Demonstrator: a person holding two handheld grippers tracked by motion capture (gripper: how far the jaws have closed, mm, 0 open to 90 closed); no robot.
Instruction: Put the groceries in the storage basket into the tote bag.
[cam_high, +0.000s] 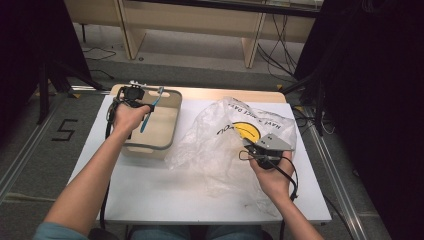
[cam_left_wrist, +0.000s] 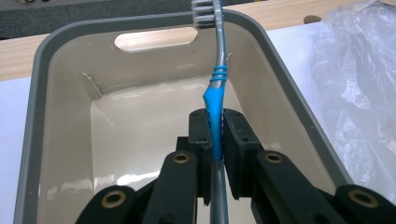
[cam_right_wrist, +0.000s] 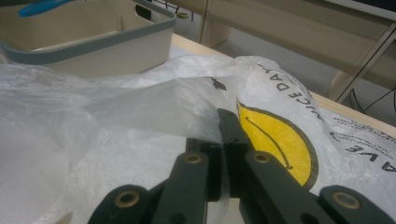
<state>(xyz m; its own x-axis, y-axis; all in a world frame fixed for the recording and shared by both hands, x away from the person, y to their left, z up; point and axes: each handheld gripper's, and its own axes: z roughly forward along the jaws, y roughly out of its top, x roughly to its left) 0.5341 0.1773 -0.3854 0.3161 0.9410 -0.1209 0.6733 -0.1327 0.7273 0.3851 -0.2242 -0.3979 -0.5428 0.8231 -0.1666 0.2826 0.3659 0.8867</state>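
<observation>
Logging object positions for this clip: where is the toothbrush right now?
The toothbrush is clamped in the left tool, held over the open beige bin at the table's left in the high view, bristles pointing toward the bin's far rim.

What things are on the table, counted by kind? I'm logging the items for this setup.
Toothbrush: 1, clamped in the left gripper
Bin: 1
Plastic bag: 1, pinched by the right gripper
Total: 3
</observation>
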